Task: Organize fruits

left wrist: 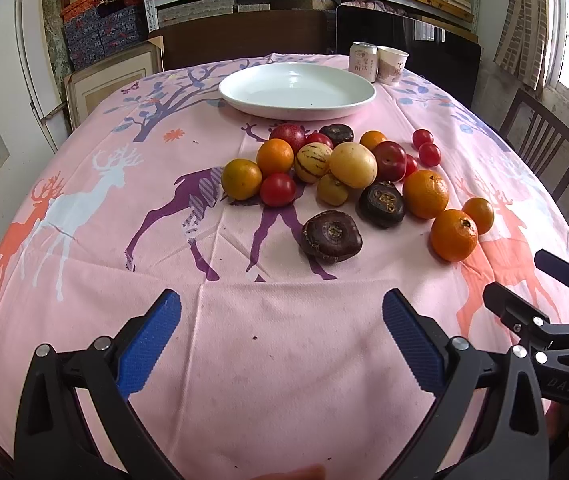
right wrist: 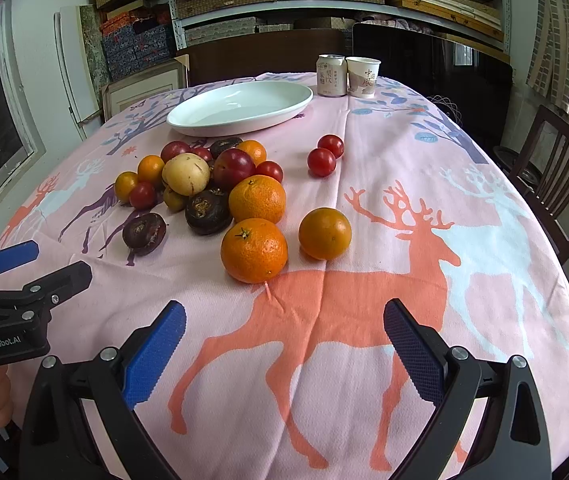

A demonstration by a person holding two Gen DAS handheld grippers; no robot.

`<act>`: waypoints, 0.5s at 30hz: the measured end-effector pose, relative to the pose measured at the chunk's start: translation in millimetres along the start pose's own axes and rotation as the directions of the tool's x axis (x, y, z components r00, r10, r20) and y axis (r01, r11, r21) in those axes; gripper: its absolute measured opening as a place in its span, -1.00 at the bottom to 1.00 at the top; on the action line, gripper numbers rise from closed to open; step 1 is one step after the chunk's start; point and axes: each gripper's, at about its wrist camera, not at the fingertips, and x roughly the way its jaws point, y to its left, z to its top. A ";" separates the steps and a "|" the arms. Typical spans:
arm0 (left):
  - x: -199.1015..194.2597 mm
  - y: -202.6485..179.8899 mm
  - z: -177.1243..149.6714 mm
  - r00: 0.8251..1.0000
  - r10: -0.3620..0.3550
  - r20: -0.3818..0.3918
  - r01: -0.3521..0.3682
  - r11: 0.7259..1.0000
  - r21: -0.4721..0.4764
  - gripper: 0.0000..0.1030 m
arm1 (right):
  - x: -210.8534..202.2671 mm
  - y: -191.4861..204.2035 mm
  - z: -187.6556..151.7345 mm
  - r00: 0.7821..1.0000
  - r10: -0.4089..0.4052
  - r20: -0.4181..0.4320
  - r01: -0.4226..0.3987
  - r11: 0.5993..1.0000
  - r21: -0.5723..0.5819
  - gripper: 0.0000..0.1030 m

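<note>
Near field: left gripper (left wrist: 280,344) and right gripper (right wrist: 284,352), both low over the pink cloth (left wrist: 84,280), blue pads spread wide, nothing between them. Side by side, left one's tip visible at the left edge of the right wrist view.

Middle field: fruit loose on the cloth, none on the plate. Nearest to the right gripper, a large orange (right wrist: 254,250), straight ahead and slightly left of its centre line, with a smaller orange (right wrist: 324,233) just beside it to the right. Round, so no long axis to align with. Nearest to the left gripper, a dark brown fruit (left wrist: 331,236), ahead and a little right. Main heap (left wrist: 324,164) beyond, fruits touching: oranges, red tomatoes, a pale yellow fruit, a striped one, more dark brown ones. Two small tomatoes (right wrist: 325,156) apart to the right of the heap.

Far field: white plate (left wrist: 296,90), empty, past the heap; can (left wrist: 363,62) and paper cup (left wrist: 392,65) behind it at the table's far edge.

Judged: right gripper better placed for the large orange, left for the dark fruit.

Seen in one view only: striped fruit clear in the left wrist view, hidden behind the pale fruit in the right.
</note>
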 end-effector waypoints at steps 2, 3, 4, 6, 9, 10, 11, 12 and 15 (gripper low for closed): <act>0.2 -0.5 -1.3 1.000 -0.001 -0.001 0.001 1.000 0.000 0.92 | 0.1 -0.1 0.0 1.000 0.000 0.000 0.000 1.000 0.000 0.93; 0.0 -0.2 -1.5 1.000 -0.001 0.000 0.001 1.000 0.000 0.92 | 0.6 0.1 -0.4 1.000 0.000 0.000 0.000 1.000 0.001 0.93; 0.0 -0.7 -1.9 1.000 -0.002 0.001 0.002 1.000 0.000 0.92 | 0.5 -0.1 -0.2 1.000 0.000 -0.001 0.000 1.000 0.000 0.93; 0.2 -0.6 -1.8 1.000 -0.001 -0.001 0.001 1.000 0.000 0.92 | 0.7 0.3 -1.3 1.000 0.000 -0.001 0.000 1.000 0.000 0.93; 0.2 -0.3 -2.3 1.000 -0.002 -0.001 0.002 1.000 -0.001 0.92 | 0.9 0.2 -1.0 1.000 0.001 -0.002 -0.001 1.000 0.000 0.93; 0.2 0.0 -2.0 1.000 -0.001 -0.001 0.001 1.000 0.000 0.92 | 1.1 -0.2 -2.6 1.000 0.002 -0.002 -0.002 1.000 0.001 0.93; 0.2 -0.2 -2.2 1.000 -0.001 -0.001 0.001 1.000 0.000 0.92 | 1.1 -0.3 -2.4 1.000 0.002 -0.002 -0.002 1.000 0.002 0.93; 0.1 -0.3 -2.3 1.000 -0.002 -0.001 0.002 1.000 0.000 0.92 | 1.1 -0.2 -2.3 1.000 0.002 -0.002 -0.002 1.000 0.001 0.93; 0.1 -0.1 -2.1 1.000 -0.001 0.000 0.001 1.000 0.000 0.92 | 1.0 -0.3 -1.9 1.000 0.002 -0.002 -0.002 1.000 0.001 0.93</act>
